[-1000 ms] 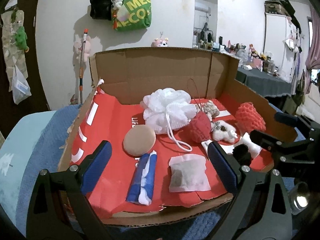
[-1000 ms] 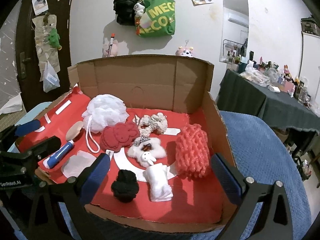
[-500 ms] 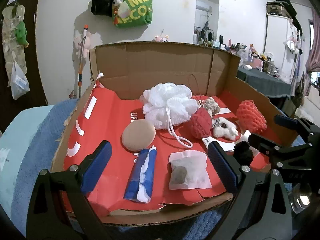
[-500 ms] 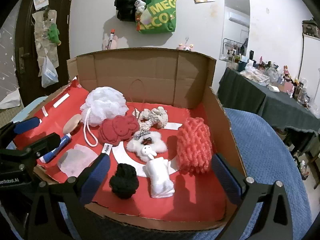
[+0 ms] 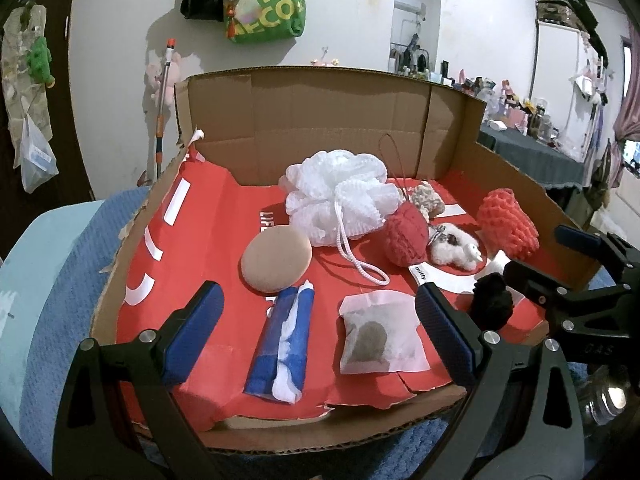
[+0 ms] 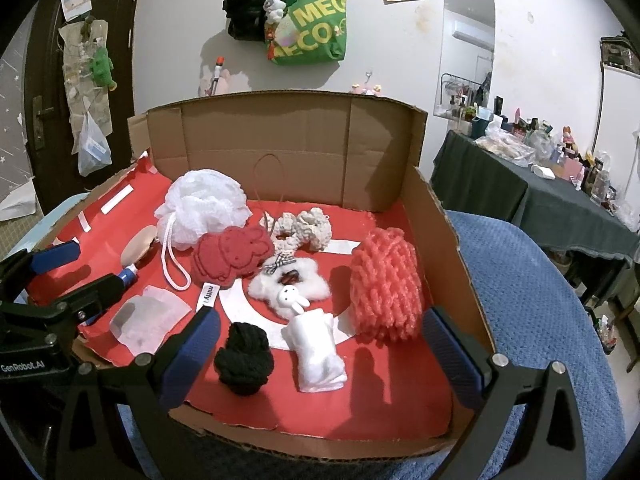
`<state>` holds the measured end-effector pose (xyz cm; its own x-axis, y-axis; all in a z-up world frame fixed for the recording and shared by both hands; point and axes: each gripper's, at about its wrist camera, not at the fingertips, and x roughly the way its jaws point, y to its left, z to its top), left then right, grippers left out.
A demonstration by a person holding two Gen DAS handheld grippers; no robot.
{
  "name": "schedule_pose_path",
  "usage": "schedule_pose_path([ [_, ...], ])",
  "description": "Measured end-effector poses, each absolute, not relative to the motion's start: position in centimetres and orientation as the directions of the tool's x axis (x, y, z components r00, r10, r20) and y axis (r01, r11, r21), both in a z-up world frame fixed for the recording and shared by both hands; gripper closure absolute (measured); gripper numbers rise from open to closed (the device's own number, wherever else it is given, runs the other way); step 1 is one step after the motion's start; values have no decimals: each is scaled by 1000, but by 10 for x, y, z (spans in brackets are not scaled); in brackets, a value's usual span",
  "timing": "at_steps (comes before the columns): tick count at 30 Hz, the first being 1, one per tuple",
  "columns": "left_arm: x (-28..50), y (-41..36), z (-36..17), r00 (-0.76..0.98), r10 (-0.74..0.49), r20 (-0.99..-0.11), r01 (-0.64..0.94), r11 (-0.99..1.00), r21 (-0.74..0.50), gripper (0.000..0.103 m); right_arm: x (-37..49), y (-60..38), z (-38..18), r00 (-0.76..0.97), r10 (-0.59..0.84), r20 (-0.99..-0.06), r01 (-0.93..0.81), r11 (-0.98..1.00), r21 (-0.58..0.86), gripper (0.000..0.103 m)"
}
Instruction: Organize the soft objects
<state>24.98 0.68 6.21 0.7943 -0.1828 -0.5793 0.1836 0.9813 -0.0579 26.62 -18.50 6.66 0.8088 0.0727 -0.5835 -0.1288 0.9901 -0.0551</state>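
Cardboard box [image 6: 440,220] with red lining holds all my soft stuff | left gripper [image 5: 318,334] jaws wide, nothing held, hanging over blue roll [image 5: 282,346] and sachet [image 5: 378,334] | right gripper [image 6: 320,354] jaws wide too, empty, near black yarn ball [image 6: 244,360] and white cloth [image 6: 318,350]

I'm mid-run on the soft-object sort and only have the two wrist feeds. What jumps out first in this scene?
The bright red liner of the cardboard box dominates. On it, the white mesh bath pouf sits toward the back left, and the coral knitted bundle stands near the right wall. Closer in, a black yarn ball lies beside a rolled white cloth, framed by the open right gripper; the left gripper, also open, frames a blue-and-white tube and a tea-bag-like sachet.
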Motion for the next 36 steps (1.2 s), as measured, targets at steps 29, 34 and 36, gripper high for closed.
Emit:
schedule_pose_path([
  [29,251,7,61,791,-179,-585,180,982,-57,5,267,-183,66,809,68,-583,-127,990,-60,0],
  [34,251,7,61,791,-179,-585,180,982,-57,5,267,-183,66,809,67,-584,-127,990,-62,0],
  [36,251,7,61,791,-179,-585,180,982,-57,5,267,-183,66,809,67,-584,-127,990,-63,0],
])
